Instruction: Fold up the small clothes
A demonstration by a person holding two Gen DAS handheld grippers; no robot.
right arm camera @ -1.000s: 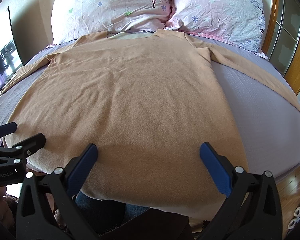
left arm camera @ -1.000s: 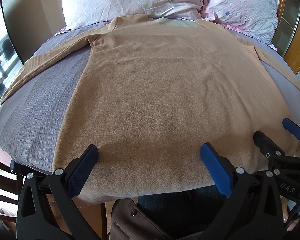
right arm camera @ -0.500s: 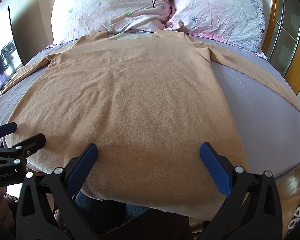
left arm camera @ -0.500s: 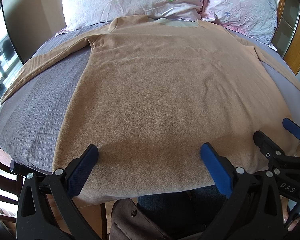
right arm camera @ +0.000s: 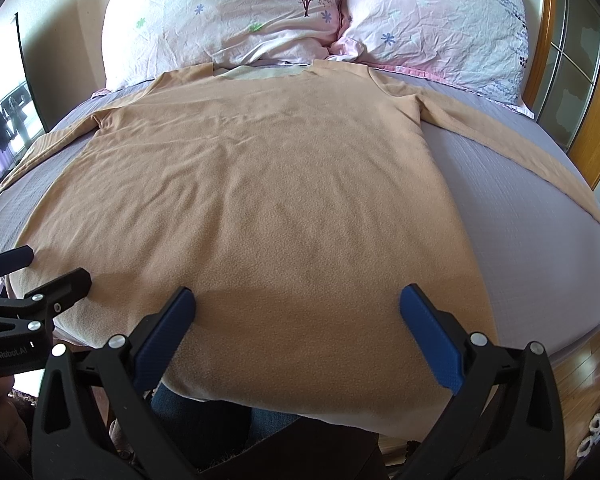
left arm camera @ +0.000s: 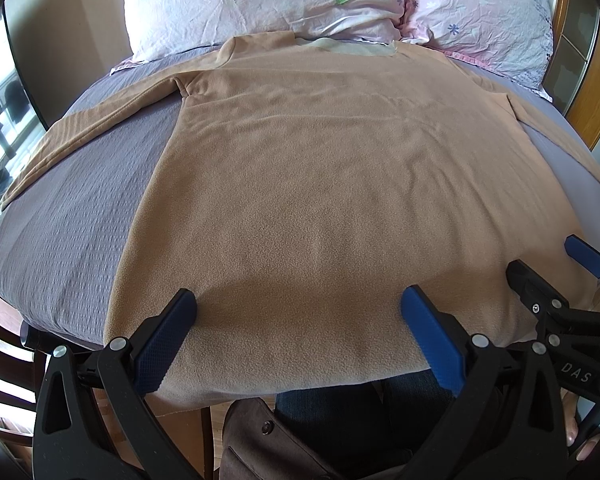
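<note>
Fleece top lies flat on the bed — both my tools, left and right, gape empty, so a shallow hem pinch could slip.

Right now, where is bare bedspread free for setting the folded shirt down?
Two bare patches of bedspread: one between the shirt body and its left sleeve, a wider one under the right sleeve. The pillows crowd the far end.
</note>
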